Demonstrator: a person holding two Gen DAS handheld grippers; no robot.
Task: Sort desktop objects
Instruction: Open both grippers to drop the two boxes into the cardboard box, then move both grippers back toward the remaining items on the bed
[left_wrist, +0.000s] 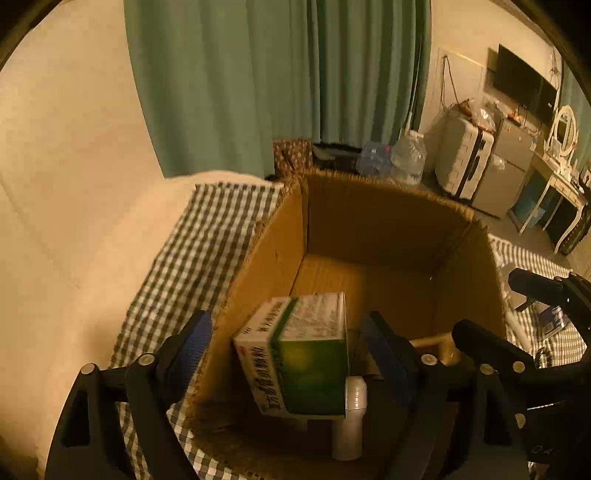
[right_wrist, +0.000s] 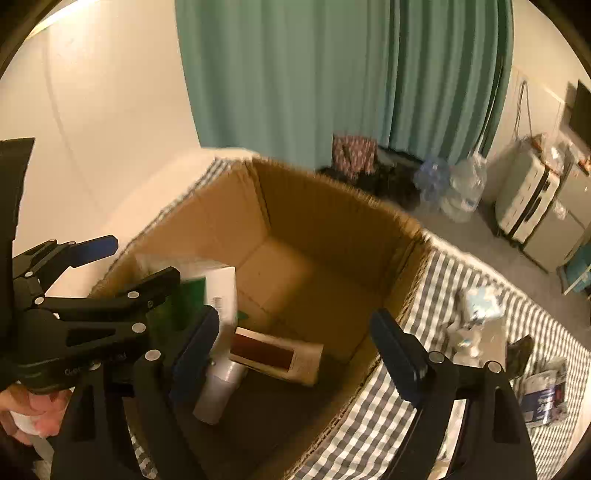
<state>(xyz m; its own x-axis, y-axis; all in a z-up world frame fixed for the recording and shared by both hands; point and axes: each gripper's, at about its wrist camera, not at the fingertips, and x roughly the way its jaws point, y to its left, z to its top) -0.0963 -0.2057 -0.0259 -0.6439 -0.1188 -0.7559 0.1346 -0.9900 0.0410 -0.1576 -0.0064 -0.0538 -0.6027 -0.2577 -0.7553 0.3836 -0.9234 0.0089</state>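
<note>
While both sets of fingers are standing spread and gripping nothing, the left gripper (left_wrist: 284, 354) and right gripper (right_wrist: 295, 350) are hovering over the cardboard box (right_wrist: 332, 206); inside are lying a green-and-white carton (left_wrist: 295, 354), a white bottle (right_wrist: 218, 387) and a red-faced packet (right_wrist: 277, 354), on the checked cloth (right_wrist: 424, 295).

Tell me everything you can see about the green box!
The green box looks like a small cardboard carton, green on one face, white with printed writing on the others. It is tilted, corner down, inside the big brown box, between the open fingers of the left gripper, whose blue pads don't touch it. Its lower edge sits over a white bottle; whether they touch is unclear.
</note>
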